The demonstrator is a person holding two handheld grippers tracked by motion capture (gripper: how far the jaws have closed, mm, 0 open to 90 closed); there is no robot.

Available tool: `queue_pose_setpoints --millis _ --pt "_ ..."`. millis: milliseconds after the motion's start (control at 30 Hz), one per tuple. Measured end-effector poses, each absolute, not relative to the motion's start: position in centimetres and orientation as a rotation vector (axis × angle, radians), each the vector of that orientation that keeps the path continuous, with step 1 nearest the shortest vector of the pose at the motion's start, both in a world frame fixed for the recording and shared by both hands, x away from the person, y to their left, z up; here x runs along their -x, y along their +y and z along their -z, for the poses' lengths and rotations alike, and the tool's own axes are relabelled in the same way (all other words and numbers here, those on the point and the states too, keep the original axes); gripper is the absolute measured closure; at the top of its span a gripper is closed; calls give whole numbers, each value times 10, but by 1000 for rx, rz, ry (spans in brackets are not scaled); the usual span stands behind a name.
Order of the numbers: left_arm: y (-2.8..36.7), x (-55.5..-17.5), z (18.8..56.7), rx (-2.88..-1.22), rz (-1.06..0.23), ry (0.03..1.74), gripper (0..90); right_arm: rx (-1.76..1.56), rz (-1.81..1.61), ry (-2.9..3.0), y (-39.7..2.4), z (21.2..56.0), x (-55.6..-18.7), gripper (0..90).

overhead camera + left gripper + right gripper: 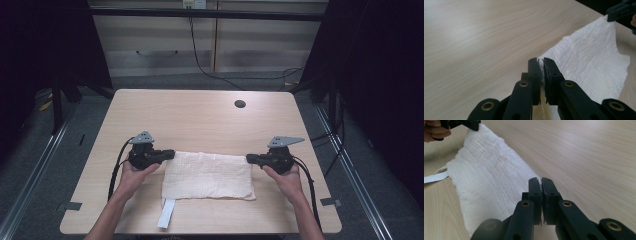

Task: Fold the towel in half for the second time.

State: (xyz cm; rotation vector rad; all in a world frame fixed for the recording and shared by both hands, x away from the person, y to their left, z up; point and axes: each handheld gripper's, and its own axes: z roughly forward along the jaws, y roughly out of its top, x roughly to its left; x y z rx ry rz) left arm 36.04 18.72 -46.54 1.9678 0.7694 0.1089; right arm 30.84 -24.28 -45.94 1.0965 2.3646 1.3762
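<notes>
A light wooden table (200, 120) takes up the middle of the high view, with a small dark round hole (240, 104) in its upper right part. On its lower half lies a white, finely ribbed cloth (207, 175), stretched across the centre of the frame between the two hands; a white strip (166, 213) pokes out below its lower left corner. The left gripper (170, 154), at centre left, has its jaws pressed together on the cloth's upper left corner. The right gripper (250, 158), at centre right, pinches the upper right corner the same way.
</notes>
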Motion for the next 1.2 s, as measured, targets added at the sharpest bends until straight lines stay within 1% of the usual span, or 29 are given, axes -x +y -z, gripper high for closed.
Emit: queue_pose_setpoints --millis 200,367,500,700,1200 --pt "190 -369 464 -1955 -105 785 850 -1078 -1399 2339 -240 449 -309 873" --pt "192 -367 468 -1961 -108 801 850 -1036 -1402 2349 -233 443 -305 874" --pt "192 -367 475 -1973 -117 836 850 -998 -1397 2368 -226 447 -298 874" --pt "189 -368 481 -1982 -123 861 851 -937 -1404 2426 -216 455 -277 874" --pt "188 -368 480 -1974 -126 853 853 -940 -1347 2530 -219 474 -256 876"
